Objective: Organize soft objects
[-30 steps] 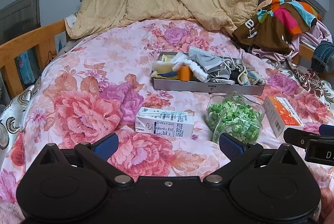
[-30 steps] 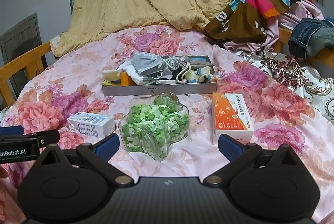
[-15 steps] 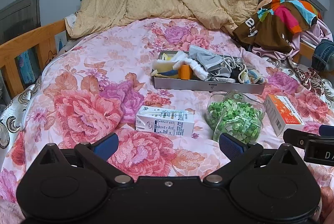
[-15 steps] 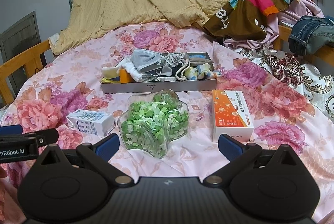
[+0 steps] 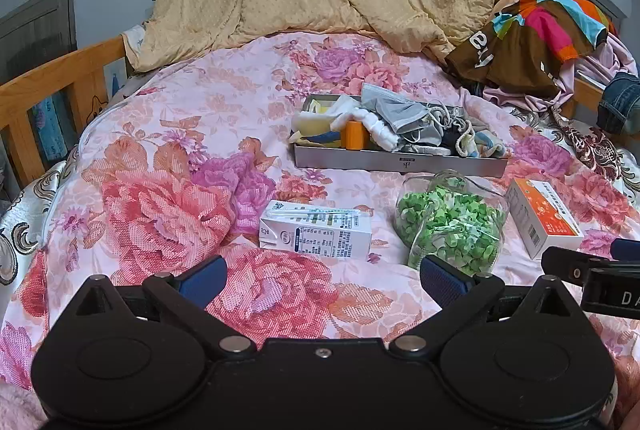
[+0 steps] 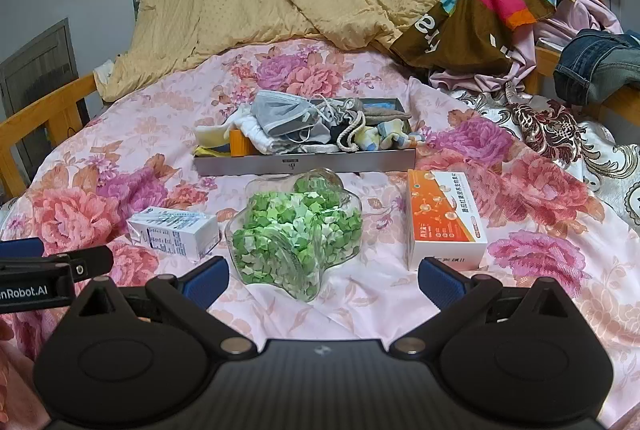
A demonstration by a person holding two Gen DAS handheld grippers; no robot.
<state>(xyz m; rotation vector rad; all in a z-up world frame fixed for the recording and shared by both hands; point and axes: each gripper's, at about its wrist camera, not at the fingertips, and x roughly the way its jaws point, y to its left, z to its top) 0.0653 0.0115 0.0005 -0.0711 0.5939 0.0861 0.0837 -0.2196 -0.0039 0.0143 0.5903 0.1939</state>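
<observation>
Both the left gripper and right gripper hold fingers spread wide, empty; a clear glass jar of green paper stars lies between the right fingers, with a grey metal tray of soft cloths beyond.

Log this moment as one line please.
left gripper: open, empty | right gripper: open, empty | tray: holds masks, socks | jar: on bed, untouched
</observation>
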